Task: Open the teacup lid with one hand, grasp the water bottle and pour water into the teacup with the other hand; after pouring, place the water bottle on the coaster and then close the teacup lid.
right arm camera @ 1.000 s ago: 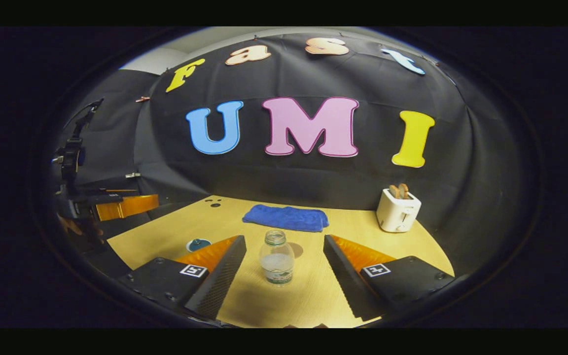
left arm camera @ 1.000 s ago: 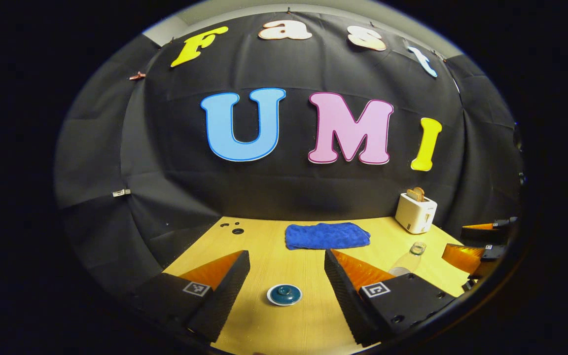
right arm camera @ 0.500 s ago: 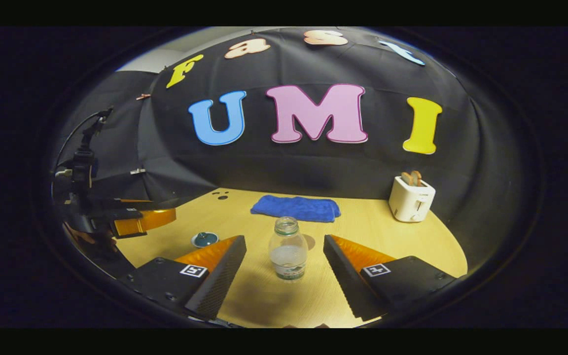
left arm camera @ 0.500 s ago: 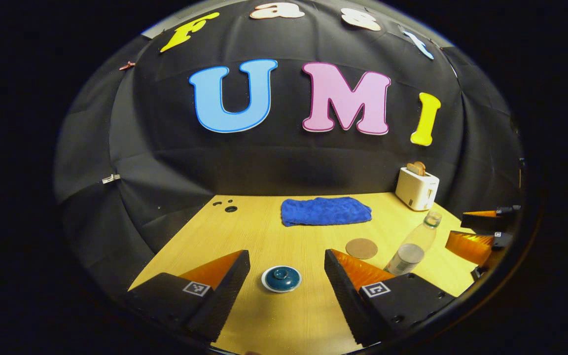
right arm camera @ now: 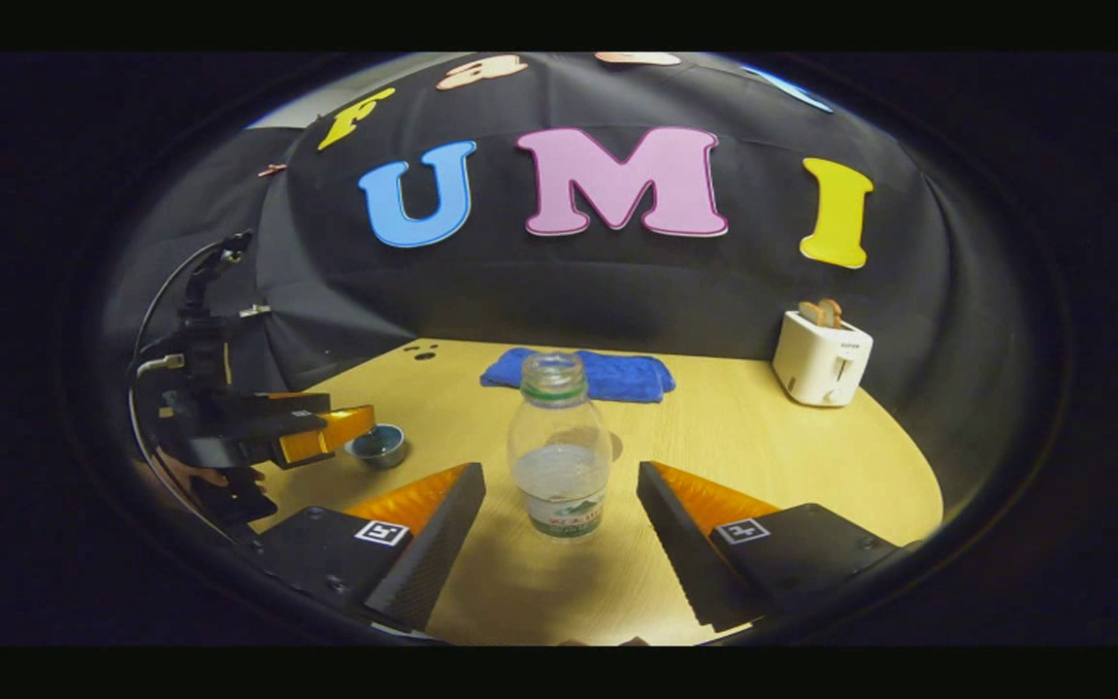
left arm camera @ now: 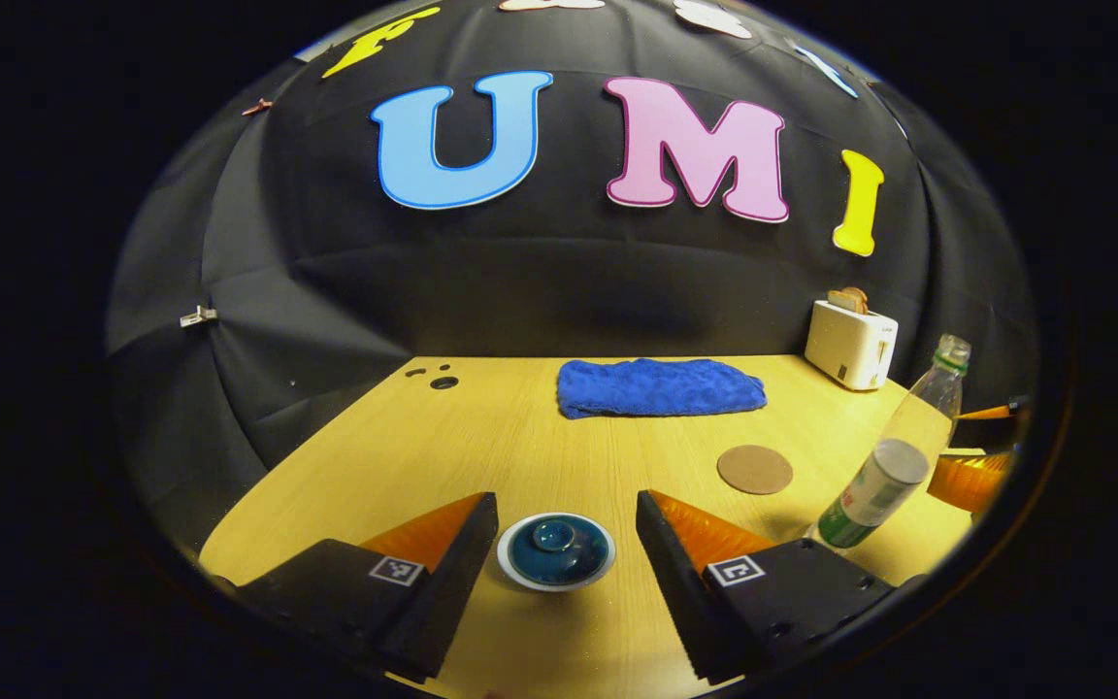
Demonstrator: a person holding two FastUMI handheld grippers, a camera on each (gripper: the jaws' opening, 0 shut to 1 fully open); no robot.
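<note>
- In the left gripper view, the teacup (left arm camera: 556,551) between the fingers wears its lid (left arm camera: 555,546), which hides the inside; the cup's wall below the rim is out of sight.
- Right of the right finger, the right gripper (left arm camera: 978,456) is cut by the picture's edge; its jaw spacing cannot be told there.
- In the right gripper view, the water bottle (right arm camera: 560,458) between the fingers covers part of the blue towel (right arm camera: 629,376) and most of the coaster (right arm camera: 614,446) behind it.
- Left of the left finger, the left gripper (right arm camera: 331,434) overlaps the teacup's near side; the hand (right arm camera: 192,475) holding it is dark and mostly hidden.
</note>
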